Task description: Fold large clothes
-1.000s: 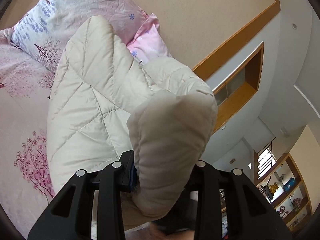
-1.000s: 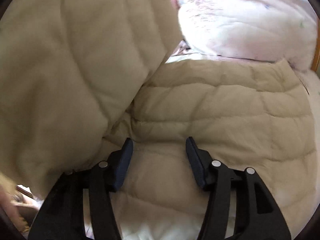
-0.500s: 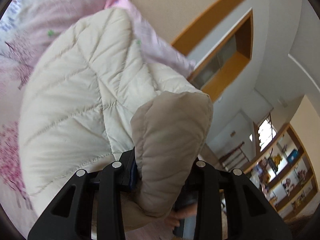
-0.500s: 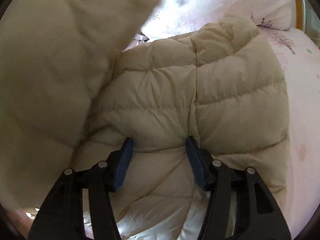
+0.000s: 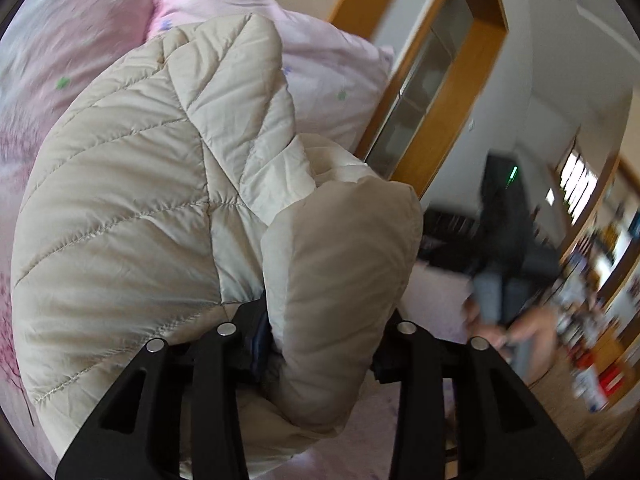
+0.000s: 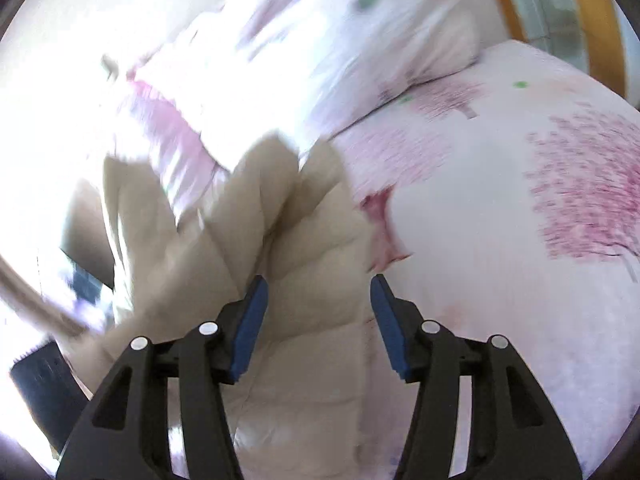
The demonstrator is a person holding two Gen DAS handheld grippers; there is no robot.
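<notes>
While the cream quilted down jacket [image 5: 132,208] lies bunched on the pink floral bedsheet [image 6: 500,240], the coming fold turns on where its puffy bulk sits relative to each tool. Seen from the left wrist, the left gripper [image 5: 320,344] has a thick padded roll of the jacket, seemingly a sleeve or a hem, wedged between its black fingers; its jaws have just been opening a little, yet the fabric fills the gap from side to side, so I judge the roll is held. From that grip the body of the jacket spreads away up and to the left, its long axis running toward the pale pink floral pillow [image 5: 328,68] at the head of the bed. To the right of the held roll the bed ends, and the blurred room with its wood-framed wall niche [image 5: 448,92] opens beyond, so free room lies on that side.

Seen from the right wrist, the right gripper [image 6: 316,320] stands about half open, and its blue pads [image 6: 250,320] press on nothing. The jacket passes beneath and to the left of its fingers, whether touching them I cannot tell, while bare sheet stretches to the right as far as the bed's edge. By my reading, the left hand is the one placed to carry the fold, and the bare sheet on the right offers a landing place.
</notes>
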